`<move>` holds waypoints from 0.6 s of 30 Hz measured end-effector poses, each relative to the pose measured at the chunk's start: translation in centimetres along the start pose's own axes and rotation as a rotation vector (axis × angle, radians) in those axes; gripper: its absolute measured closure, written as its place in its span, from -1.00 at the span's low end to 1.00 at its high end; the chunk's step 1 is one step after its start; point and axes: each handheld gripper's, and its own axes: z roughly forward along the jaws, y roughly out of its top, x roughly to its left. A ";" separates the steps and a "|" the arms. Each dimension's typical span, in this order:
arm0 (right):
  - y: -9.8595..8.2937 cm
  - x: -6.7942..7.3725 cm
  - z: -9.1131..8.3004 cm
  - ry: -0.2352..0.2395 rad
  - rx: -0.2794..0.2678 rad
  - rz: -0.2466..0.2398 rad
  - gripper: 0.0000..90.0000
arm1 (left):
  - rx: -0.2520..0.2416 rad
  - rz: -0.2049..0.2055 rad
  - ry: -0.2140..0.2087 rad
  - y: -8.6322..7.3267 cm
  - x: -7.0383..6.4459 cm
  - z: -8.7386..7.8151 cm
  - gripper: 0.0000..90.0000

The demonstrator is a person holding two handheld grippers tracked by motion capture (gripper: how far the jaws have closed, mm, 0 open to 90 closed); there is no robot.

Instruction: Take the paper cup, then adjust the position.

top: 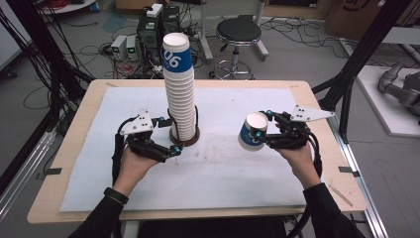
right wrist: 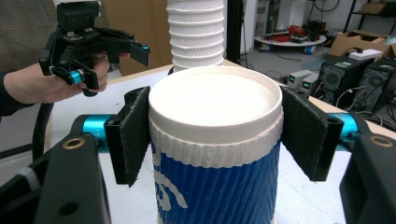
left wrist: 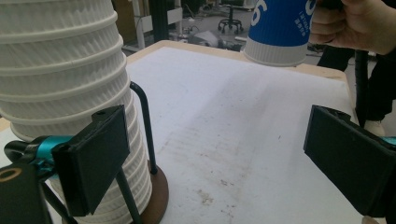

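Cup [top: 251, 132], blue with a white rim, sits clamped between the jaws of the right tool [top: 271, 133], held tilted above the right half of the counter [top: 79, 121], well apart from the stack. Largest is the counter, covered by a white mat [top: 223, 168]. Next, the stack [top: 179, 89] of ribbed white cups, topped by a blue one, stands upright in a wire holder on a brown base [top: 184, 138]. The left tool [top: 174, 151] hovers just beside that base, jaws wide and holding nothing.
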 end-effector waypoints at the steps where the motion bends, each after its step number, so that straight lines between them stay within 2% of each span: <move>1: -0.2 -0.2 -0.1 -0.001 0.000 0.009 -0.33 | 0.000 0.001 -0.002 0.0 0.0 0.1 -0.85; 4: -0.3 -0.3 -0.3 0.000 -0.001 0.005 -0.33 | 0.025 0.015 0.015 0.0 -0.2 0.3 -0.85; 7: -0.3 -0.2 -0.4 -0.005 0.001 0.006 -0.33 | 0.013 0.008 -0.004 -0.1 -0.3 0.6 -0.85; 11: -0.5 -0.3 -1.0 -0.003 -0.004 0.007 -0.33 | 0.014 0.028 -0.012 0.1 -0.6 0.9 -0.85; 18: -0.3 -0.1 -1.5 0.013 -0.016 0.011 -0.33 | 0.006 0.028 -0.067 0.3 -1.5 2.2 -0.85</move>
